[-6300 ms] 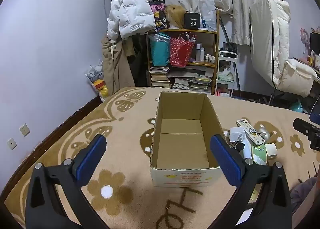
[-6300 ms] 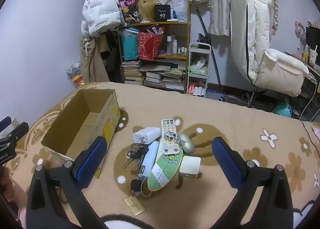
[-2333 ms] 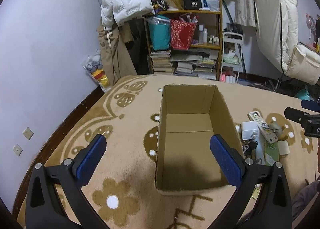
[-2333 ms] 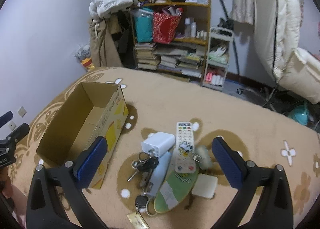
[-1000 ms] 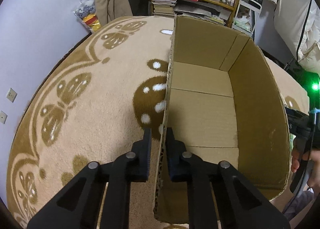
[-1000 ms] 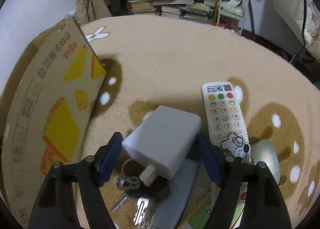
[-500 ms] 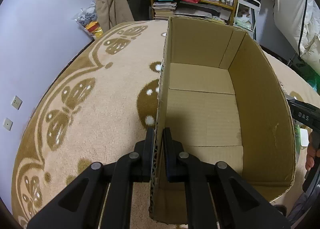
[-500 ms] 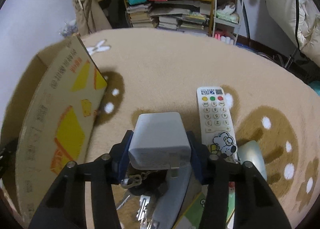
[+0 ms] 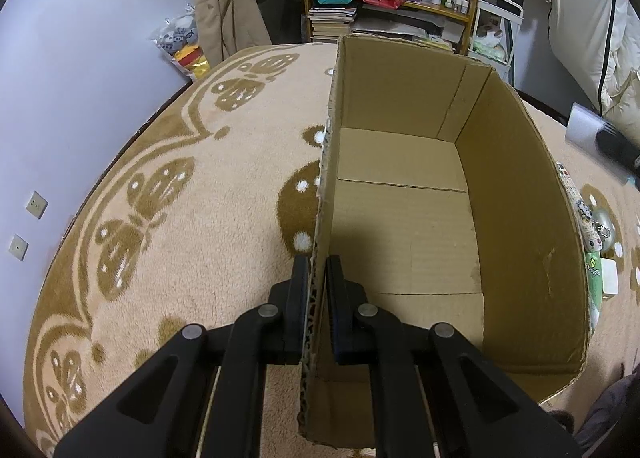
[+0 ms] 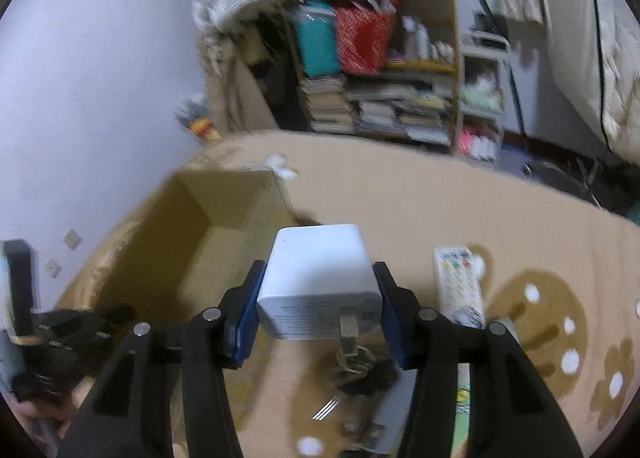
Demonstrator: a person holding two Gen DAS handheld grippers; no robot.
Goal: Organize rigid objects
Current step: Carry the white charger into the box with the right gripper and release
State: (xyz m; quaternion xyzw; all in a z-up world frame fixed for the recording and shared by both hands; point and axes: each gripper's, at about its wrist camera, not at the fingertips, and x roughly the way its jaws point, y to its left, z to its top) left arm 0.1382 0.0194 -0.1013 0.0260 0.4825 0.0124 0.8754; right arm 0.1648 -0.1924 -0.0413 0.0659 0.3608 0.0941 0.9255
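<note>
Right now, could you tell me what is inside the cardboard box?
The cardboard box shows only its bare floor; nothing lies inside. The near corner behind the left tongs is hidden.

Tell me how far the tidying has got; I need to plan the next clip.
Early stage. Done: nothing is in the cardboard box yet. In hand: the left gripper pinches the box's wall, and the right gripper holds the white charger lifted off the blanket. Left: the remote, keys and other small items.
</note>
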